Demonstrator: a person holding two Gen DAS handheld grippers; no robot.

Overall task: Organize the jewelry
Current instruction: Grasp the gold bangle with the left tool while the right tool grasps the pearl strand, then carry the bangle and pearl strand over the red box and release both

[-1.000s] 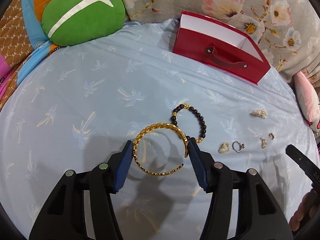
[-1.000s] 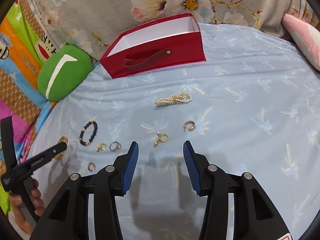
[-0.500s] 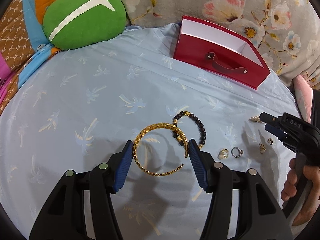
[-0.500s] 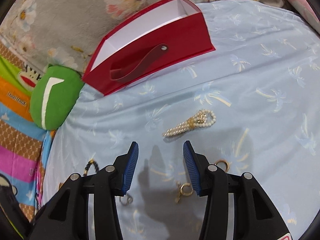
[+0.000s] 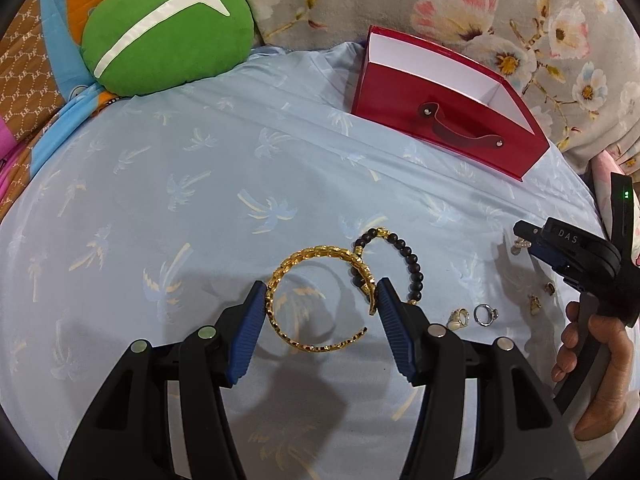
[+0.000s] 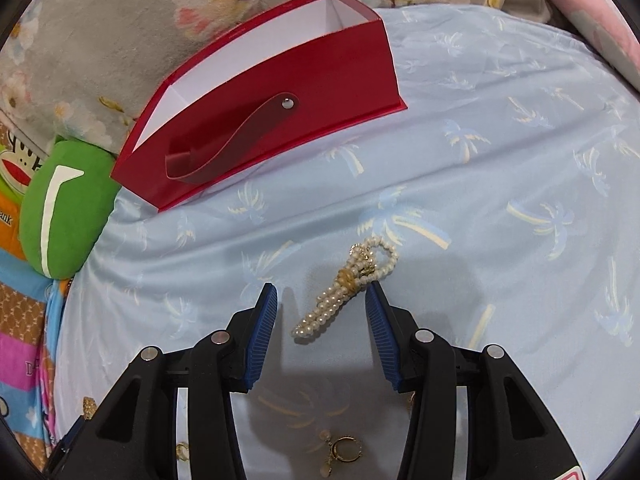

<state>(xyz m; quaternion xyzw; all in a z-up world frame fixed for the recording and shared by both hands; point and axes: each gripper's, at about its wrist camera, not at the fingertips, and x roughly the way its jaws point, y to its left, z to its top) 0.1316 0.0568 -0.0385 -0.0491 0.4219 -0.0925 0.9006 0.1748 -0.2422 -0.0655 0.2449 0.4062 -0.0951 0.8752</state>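
My left gripper is open, its blue pads on either side of a gold chain bangle that lies on the blue palm-print sheet. A black bead bracelet lies just beyond it, with two small rings to the right. My right gripper is open around a white pearl bracelet; it also shows in the left wrist view. A red open box, white inside with a strap handle, stands at the back, and shows in the right wrist view.
A green cushion lies at the back left. Floral pillows stand behind the box. Small gold earrings lie under the right gripper. More small pieces lie right of the rings.
The right gripper has moved forward over the sheet from the small earrings to the pearl bracelet, now between its pads. The left gripper has stayed around the gold bangle.
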